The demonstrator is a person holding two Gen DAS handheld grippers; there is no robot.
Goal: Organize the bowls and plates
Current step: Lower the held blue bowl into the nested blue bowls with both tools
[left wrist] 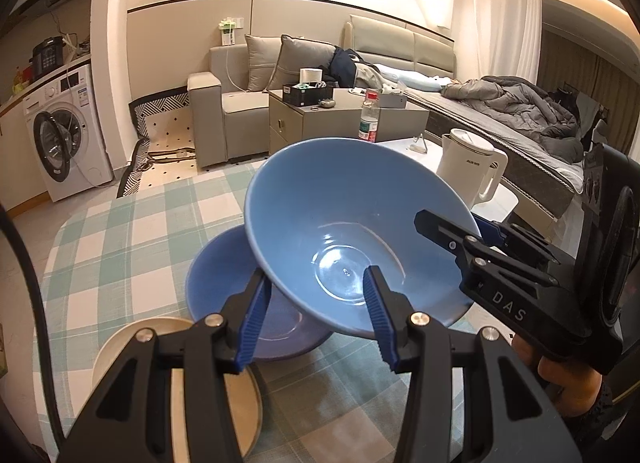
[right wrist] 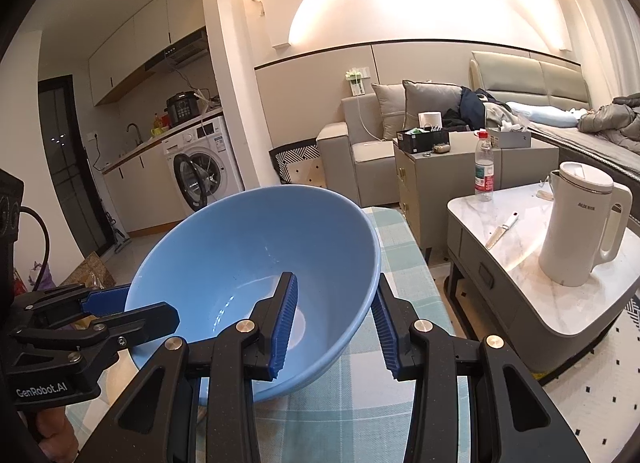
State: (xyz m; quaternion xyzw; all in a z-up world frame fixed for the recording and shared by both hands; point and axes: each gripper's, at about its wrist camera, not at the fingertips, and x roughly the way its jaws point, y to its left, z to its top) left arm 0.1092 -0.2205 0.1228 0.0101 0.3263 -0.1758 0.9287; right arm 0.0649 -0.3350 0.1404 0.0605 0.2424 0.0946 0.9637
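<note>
A large blue bowl [left wrist: 340, 215] [right wrist: 256, 247] is held tilted above the checked tablecloth. Both grippers straddle its rim, one finger inside and one outside. My left gripper [left wrist: 316, 303] grips its near rim in the left wrist view; my right gripper [right wrist: 336, 319] grips its right rim, and shows from the side in the left wrist view [left wrist: 460, 231]. The left gripper shows at the left of the right wrist view [right wrist: 128, 311]. A second blue bowl [left wrist: 224, 295] rests on the cloth under the held one. A cream plate [left wrist: 176, 375] lies at the near left.
The table with the green checked cloth [left wrist: 120, 247] ends at its far edge near a sofa [left wrist: 224, 103]. To the right stands a marble side table [right wrist: 520, 223] with a white kettle [right wrist: 580, 223], a water bottle [right wrist: 484, 167] and a knife [right wrist: 502, 229].
</note>
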